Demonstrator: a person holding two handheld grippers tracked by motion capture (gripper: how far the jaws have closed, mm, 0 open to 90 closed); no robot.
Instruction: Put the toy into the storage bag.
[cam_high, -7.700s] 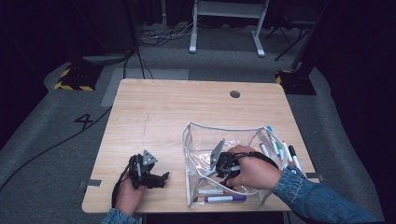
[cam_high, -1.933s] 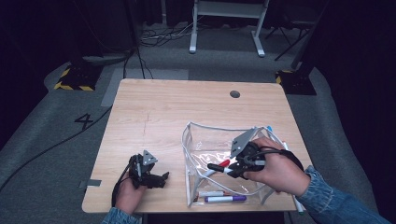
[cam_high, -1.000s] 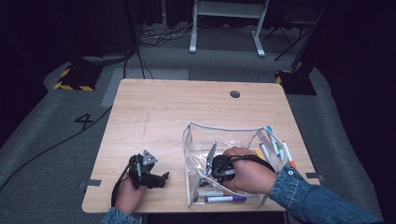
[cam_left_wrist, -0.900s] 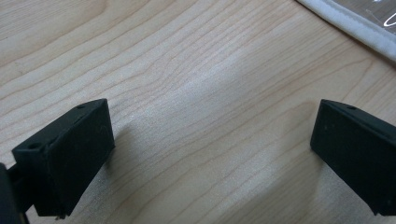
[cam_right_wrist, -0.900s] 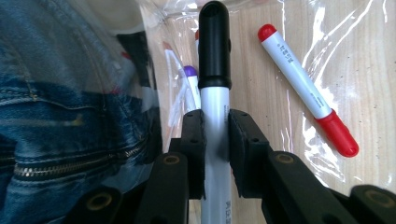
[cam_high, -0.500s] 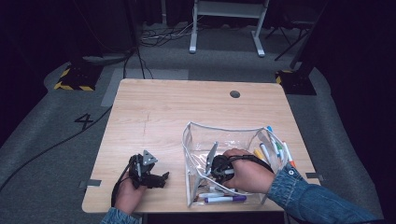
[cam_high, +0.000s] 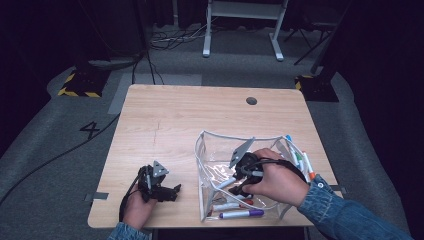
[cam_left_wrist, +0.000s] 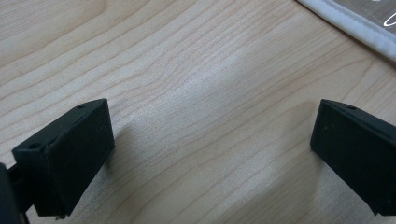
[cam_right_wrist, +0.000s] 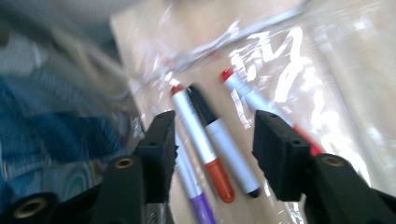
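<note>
Blur hides a lot in my right gripper view, so the left side there is just a blue and grey smear that I cannot make out. My right tongs (cam_right_wrist: 212, 149) are apart, with nothing held. They are down inside the clear bag (cam_high: 212, 150), and two pens lie on the bag floor between the jaws. One is the orange pen (cam_right_wrist: 201, 140), silver with orange at both ends. Touching it is the black pen (cam_right_wrist: 224, 140), silver with black ends. A purple pen (cam_right_wrist: 198, 205) pokes out under the left jaw, mostly hidden. A red pen (cam_right_wrist: 254, 100) lies just past the right jaw, and its near part is covered by that jaw. Shiny glare on the plastic makes it hard to see more.

From the high view, my right hand (cam_high: 277, 182) covers most of those tongs and part of the bag. More pens (cam_high: 300, 160) lie at the bag's right side, but they are too small to tell whether they are inside it.

My left tongs (cam_left_wrist: 210, 154) are wide apart, and they rest on the bare wood table (cam_left_wrist: 187, 70), close to my edge. The right jaw is cut off at the picture's side. A white bag edge (cam_left_wrist: 355, 23) shows in the far corner.

On the floor left of the table I can read a number 4 (cam_high: 94, 130).
</note>
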